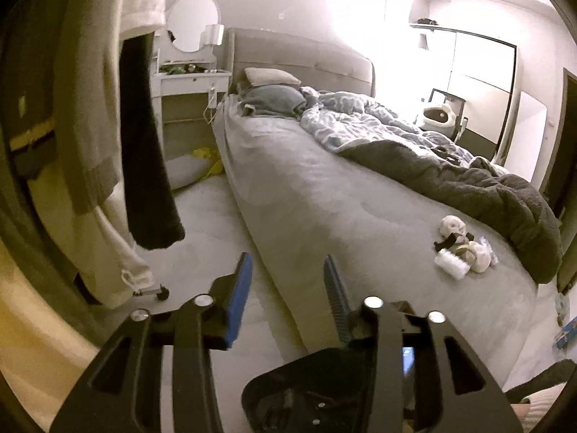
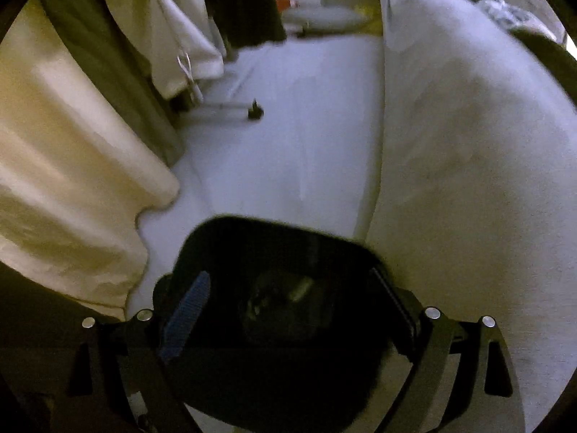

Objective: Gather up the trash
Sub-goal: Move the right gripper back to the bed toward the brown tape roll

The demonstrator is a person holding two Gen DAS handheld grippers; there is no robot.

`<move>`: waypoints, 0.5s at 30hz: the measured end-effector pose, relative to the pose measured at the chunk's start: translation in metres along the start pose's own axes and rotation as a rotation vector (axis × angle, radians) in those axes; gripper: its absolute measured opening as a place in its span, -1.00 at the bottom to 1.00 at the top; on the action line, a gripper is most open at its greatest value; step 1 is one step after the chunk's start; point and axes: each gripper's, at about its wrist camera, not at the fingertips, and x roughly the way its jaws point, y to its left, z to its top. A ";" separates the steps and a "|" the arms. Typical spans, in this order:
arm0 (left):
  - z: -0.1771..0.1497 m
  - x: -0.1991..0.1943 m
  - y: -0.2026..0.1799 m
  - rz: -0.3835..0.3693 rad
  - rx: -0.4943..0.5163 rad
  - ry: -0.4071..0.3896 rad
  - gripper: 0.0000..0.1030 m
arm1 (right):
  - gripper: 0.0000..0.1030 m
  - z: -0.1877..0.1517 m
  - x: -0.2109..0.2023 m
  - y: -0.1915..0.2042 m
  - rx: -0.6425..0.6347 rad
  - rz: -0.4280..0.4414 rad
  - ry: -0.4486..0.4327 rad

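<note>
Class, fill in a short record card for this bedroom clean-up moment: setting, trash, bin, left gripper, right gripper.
setting: bedroom, unmade bed with grey blanket
trash: crumpled tissues and small scraps lying on the bed sheet, near the blanket's edge
bin: black bin on the floor beside the bed, something dark inside
left gripper: open, empty, pointing along the bed's side
right gripper: open, empty, above the bin's mouth

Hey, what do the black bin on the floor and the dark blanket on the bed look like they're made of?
The black bin looks like hard plastic with a fairly smooth, dull finish: its rounded moulded rim holds its shape and barely reflects light. The view is blurred, so this is a guess. The dark blanket looks like thick fleece or plush fabric: a nubby, matte pile lying in soft bunched folds.
</note>
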 end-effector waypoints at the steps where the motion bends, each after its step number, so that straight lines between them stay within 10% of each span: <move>1: 0.004 0.001 -0.006 -0.006 0.011 -0.011 0.02 | 0.75 0.000 -0.008 -0.002 -0.005 -0.005 -0.020; 15: 0.016 0.026 -0.067 -0.112 0.185 -0.019 0.54 | 0.75 -0.005 -0.122 -0.084 0.026 -0.093 -0.270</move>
